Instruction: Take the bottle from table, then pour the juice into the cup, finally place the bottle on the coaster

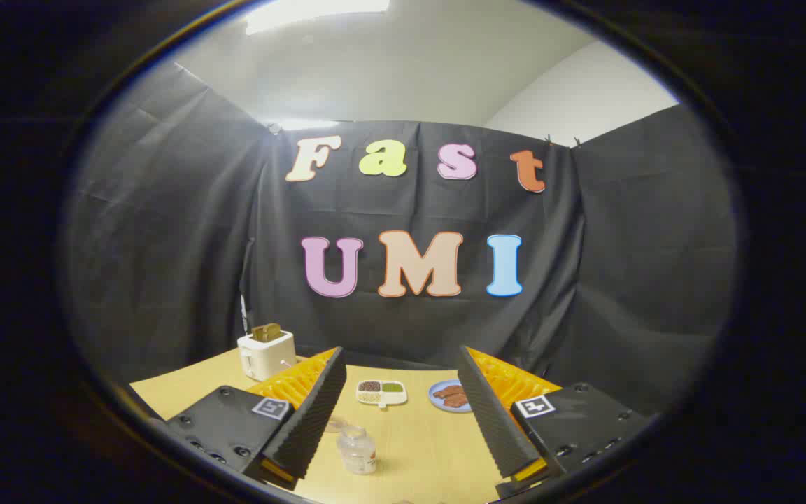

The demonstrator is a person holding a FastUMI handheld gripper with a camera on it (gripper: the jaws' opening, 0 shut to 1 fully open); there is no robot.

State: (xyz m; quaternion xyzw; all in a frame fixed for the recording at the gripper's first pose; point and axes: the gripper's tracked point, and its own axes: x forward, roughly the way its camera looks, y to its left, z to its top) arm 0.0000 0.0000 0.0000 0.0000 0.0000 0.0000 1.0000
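- Gripper view looks down over a wooden tabletop (431, 437), with the hand-held gripper (403, 413) spread wide and grasping nothing.
- Its two fingers stand well apart, which suits an approach to something rounded; I judge the wide gap is kept so the bottle can pass between them.
- The bottle (357, 450), small and clear with a label, stands upright on the tabletop between the fingers, nearer the left one, touched by neither.
- A faint clear round thing (336, 423) lies just beyond the bottle beside the left finger; whether it is the cup or the coaster I cannot tell.
- Farther off sit a divided dish of grains (381, 393) and a blue plate (438, 400) with brown food, both beyond the fingers.
- A toaster (266, 353) with bread stands at the far left by the cloth wall.
- Nothing lies between the fingers and the bottle; the round thing close behind it could be nudged by too deep a reach.
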